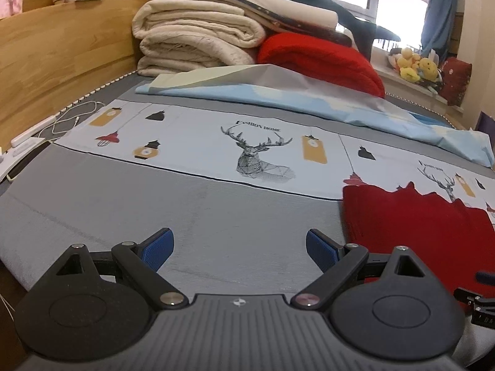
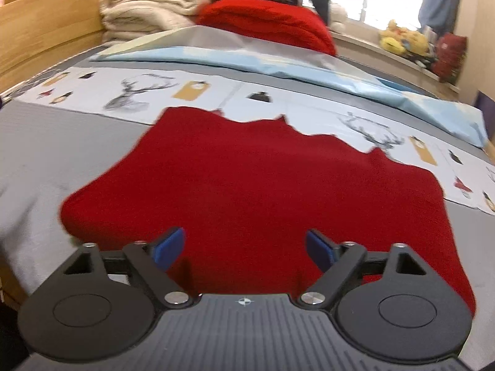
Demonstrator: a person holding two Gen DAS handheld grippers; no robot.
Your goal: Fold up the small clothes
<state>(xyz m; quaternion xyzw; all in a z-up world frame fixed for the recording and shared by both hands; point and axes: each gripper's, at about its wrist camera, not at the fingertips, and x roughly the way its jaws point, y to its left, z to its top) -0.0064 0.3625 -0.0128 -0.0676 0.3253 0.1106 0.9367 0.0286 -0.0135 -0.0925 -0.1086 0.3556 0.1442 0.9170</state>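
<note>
Your right gripper (image 2: 244,249) sits low over the near edge of the red garment (image 2: 253,185), jaws parted fairly wide with the blue ribbed pads (image 2: 168,247) on either side of the cloth but not pinching it, so nothing is held yet. If you close from here, you may catch only the top layer, or bite into the grey bedsheet (image 2: 27,154) underneath and drag both; the knit looks thick and fuzzy, so it could also bunch between the pads rather than lift as a clean edge. Your left gripper (image 1: 239,249) is wide open and empty, hovering above bare grey sheet with the garment's left edge just off to its right. If it stays that far off, the fold will be pulled from one side only and go crooked. The garment itself lies mostly flat across the sheet, a soft matte red with a jagged, uneven far edge, which suggests it is not squared up and may fold lopsided. Beyond it runs a smooth printed cover (image 1: 256,151) with stag heads and lanterns, then a crumpled pale blue sheet (image 1: 278,95), slick-looking and loosely creased. Farthest back, a plump red cushion (image 1: 321,58) leans on a stack of cream quilted blankets (image 1: 191,37) against the wooden headboard (image 1: 62,49).
</note>
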